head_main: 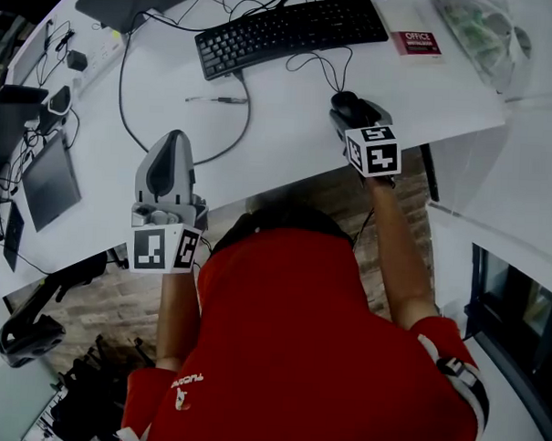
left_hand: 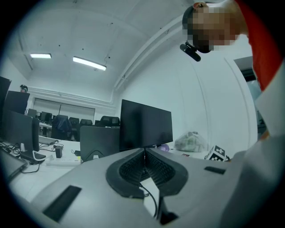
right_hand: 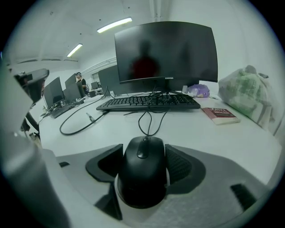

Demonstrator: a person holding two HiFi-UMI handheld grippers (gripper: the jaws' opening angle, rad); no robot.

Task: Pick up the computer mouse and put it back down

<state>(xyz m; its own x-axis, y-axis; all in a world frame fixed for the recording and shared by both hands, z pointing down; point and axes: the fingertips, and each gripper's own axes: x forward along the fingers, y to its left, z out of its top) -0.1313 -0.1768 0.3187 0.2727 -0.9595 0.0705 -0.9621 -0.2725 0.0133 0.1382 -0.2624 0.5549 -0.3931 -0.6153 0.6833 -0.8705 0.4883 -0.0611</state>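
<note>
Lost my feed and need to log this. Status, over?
Left gripper shut, empty. Right gripper shut on computer mouse; lifted or not, unclear. Mouse cable loops slack toward keyboard.

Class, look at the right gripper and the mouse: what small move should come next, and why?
Probably a short lift straight up: the right gripper has its jaws against both sides of the computer mouse, which seems to rest on the desk, and its cable lies slack.
</note>
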